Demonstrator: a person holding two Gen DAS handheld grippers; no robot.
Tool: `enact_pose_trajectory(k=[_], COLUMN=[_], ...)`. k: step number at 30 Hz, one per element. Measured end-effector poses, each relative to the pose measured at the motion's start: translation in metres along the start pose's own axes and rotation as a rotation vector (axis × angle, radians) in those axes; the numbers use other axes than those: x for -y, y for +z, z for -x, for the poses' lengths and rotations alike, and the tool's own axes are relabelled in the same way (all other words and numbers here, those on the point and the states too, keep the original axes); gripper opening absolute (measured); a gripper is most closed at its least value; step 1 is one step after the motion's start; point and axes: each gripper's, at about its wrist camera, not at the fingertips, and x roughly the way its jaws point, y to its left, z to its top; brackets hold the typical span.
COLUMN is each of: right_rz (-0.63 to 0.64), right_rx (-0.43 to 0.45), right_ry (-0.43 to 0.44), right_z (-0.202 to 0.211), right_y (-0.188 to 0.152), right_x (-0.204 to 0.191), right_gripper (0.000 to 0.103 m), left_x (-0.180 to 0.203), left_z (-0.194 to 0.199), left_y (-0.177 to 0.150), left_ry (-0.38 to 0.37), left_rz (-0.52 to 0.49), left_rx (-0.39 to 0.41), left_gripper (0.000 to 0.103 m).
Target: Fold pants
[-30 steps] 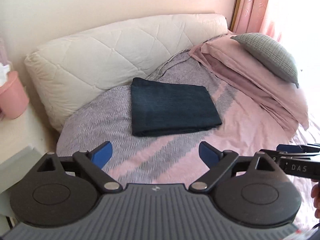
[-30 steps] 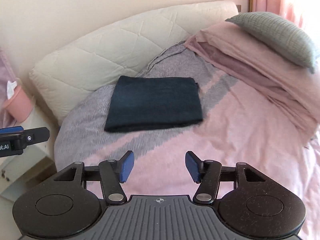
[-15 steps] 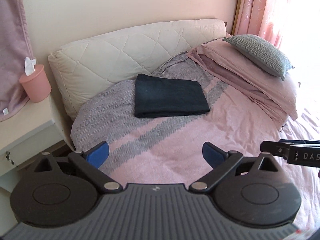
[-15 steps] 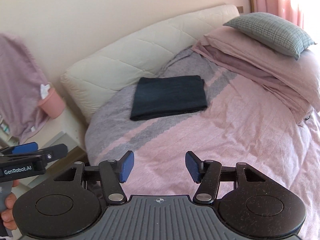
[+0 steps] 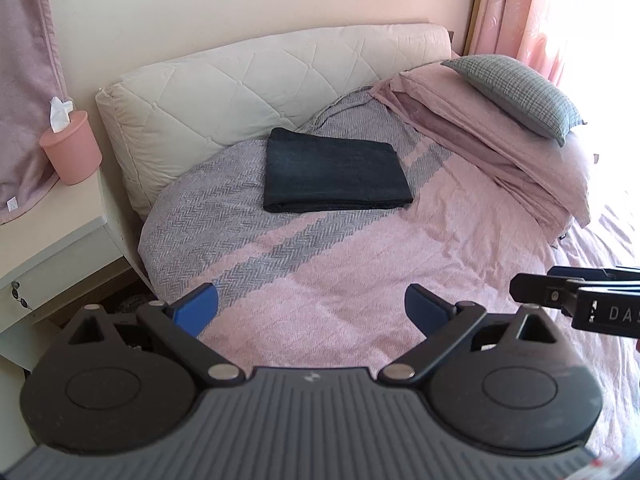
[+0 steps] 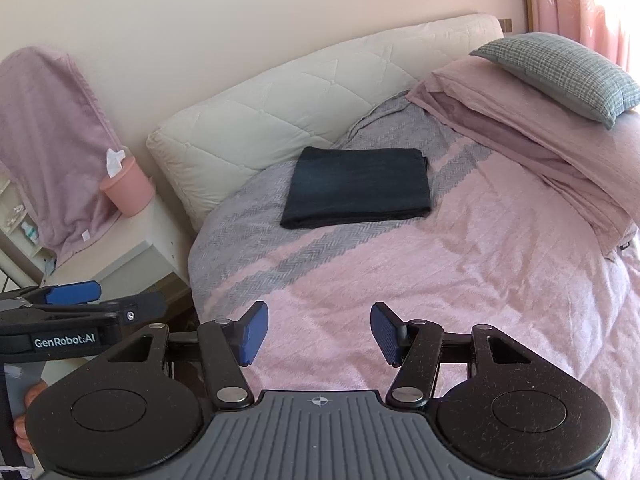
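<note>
The dark folded pants (image 5: 336, 172) lie flat on the bed (image 5: 400, 280) near the headboard cushion (image 5: 260, 84). Left tongs (image 5: 312, 306) and right tongs (image 6: 318, 332) hang wide, empty, well apart from them. Any further nudge risks undoing the fold.

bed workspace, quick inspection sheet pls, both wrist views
Surface: pink and grey quilted bedspread, lightly wrinkled.
Job's things: dark navy pants, folded into a flat rectangle near the cream quilted headboard cushion.
Clutter: grey checked pillow on folded pink bedding.
Grippers: left gripper and right gripper open, empty, above the bedspread.
Cables: nothing seen.
Surroundings: pink tissue cup, white nightstand, pink curtain.
</note>
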Motion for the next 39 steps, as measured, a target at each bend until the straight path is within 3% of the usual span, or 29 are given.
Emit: enact_pose_trajectory(k=[19, 39], right_rz=[-0.001, -0.003], right_rx=[-0.063, -0.058], right_ry=[-0.019, -0.02], right_z=[-0.022, -0.024], right_y=[0.005, 0.006], right_x=[0.007, 0.01], right_gripper=[0.054, 0.054], left_x=[0.003, 0.006], left_z=[-0.022, -0.024], left_y=[0.004, 0.002], left_ry=[0.002, -0.009], left_rz=[-0.008, -0.017], left_rx=[-0.047, -0.044], left_gripper=[0.098, 0.097])
